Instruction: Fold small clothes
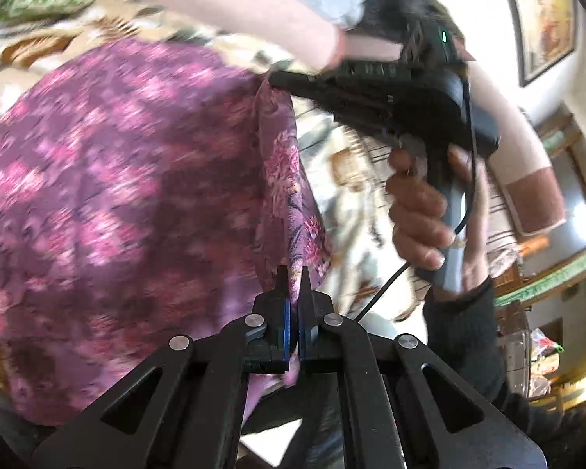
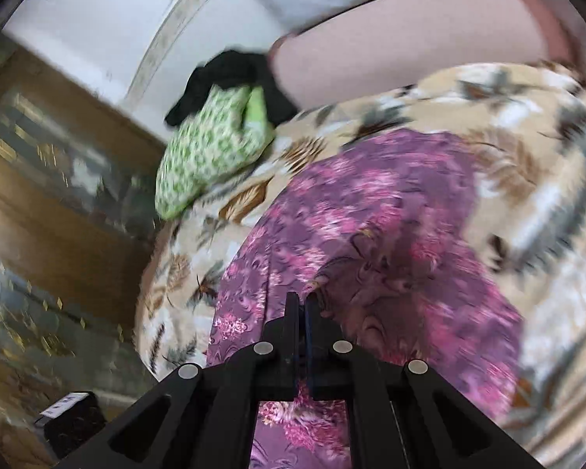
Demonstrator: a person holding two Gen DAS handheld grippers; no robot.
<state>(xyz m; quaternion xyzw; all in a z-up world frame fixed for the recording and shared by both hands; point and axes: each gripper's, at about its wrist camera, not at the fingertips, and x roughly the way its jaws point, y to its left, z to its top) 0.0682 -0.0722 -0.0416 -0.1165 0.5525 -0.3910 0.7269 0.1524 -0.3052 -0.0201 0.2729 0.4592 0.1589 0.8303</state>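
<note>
My left gripper clamped the purple-and-pink floral cloth garment, right gripper pinched it too, over the leaf-print beige blanket, only the right view caught the green patterned bundle at ten o'clock, only the left my right hand at three.

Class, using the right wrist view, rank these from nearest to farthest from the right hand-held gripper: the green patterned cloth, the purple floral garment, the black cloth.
1. Purple floral garment: clamped in the right hand-held gripper, spread ahead of it.
2. Green patterned cloth: farther up the bedspread, to the left.
3. Black cloth: just behind the green cloth, by the wall.
</note>
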